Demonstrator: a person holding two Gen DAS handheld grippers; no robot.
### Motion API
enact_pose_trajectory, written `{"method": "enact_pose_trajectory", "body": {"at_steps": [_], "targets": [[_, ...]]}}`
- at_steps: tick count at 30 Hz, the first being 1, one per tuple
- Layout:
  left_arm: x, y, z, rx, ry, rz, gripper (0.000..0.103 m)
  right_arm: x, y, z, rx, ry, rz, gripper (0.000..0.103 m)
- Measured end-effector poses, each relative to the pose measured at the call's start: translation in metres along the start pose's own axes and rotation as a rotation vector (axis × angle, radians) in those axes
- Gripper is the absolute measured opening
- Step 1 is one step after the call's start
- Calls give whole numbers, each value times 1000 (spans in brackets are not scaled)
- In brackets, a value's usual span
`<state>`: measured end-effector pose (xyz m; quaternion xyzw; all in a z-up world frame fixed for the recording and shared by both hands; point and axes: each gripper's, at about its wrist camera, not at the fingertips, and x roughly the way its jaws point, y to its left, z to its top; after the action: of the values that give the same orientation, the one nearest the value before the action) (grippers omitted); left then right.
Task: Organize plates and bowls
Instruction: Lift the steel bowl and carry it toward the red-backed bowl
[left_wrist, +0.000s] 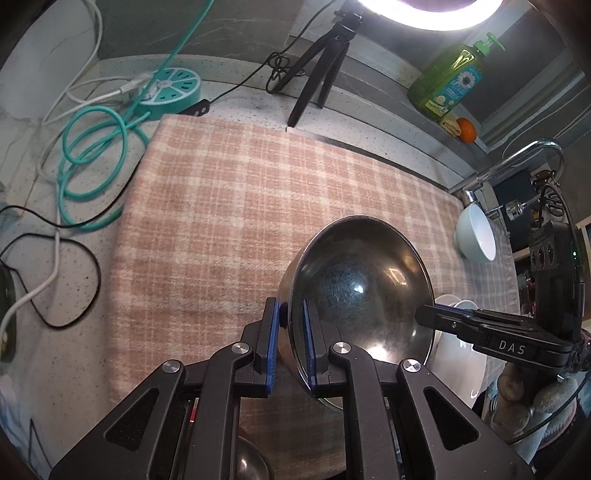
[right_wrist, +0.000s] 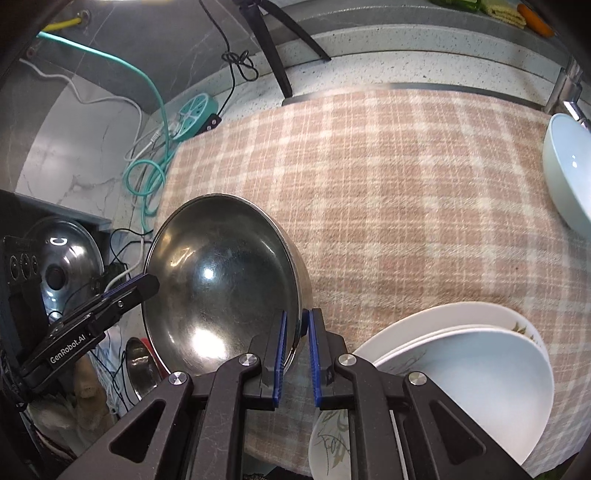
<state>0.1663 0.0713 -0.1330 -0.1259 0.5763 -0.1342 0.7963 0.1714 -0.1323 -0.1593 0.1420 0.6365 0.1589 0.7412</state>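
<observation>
A steel bowl (left_wrist: 360, 291) (right_wrist: 221, 280) is held tilted above the pink checked cloth (left_wrist: 240, 206) (right_wrist: 406, 192). My left gripper (left_wrist: 291, 347) is shut on its left rim; it also shows in the right wrist view (right_wrist: 147, 286). My right gripper (right_wrist: 295, 354) is shut on the opposite rim; it also shows in the left wrist view (left_wrist: 424, 315). Stacked white plates (right_wrist: 472, 376) (left_wrist: 458, 354) lie on the cloth at the front right. A pale blue bowl (right_wrist: 569, 173) (left_wrist: 476, 232) stands at the far right.
A teal power strip (left_wrist: 173, 92) with looped cables lies on the counter to the left. A tripod (left_wrist: 321, 62), a soap bottle (left_wrist: 447, 81) and a tap (left_wrist: 517, 158) stand along the back. A steel lid (right_wrist: 62, 266) and another steel bowl (left_wrist: 247, 461) sit below the counter's front.
</observation>
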Motion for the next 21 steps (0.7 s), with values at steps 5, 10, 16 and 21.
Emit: {"method": "enact_pose_trajectory", "body": {"at_steps": [5, 10, 16, 21], "targets": [[3, 7, -6, -11, 2, 14, 11, 5, 5, -5, -8, 6, 6, 11], [5, 13, -8, -26, 2, 19, 11, 5, 12, -5, -24, -1, 6, 11], [4, 17, -8, -25, 5, 12, 11, 6, 14, -6, -35, 5, 5, 11], [4, 19, -8, -36, 8, 6, 11, 6, 16, -5, -41, 7, 4, 11]]}}
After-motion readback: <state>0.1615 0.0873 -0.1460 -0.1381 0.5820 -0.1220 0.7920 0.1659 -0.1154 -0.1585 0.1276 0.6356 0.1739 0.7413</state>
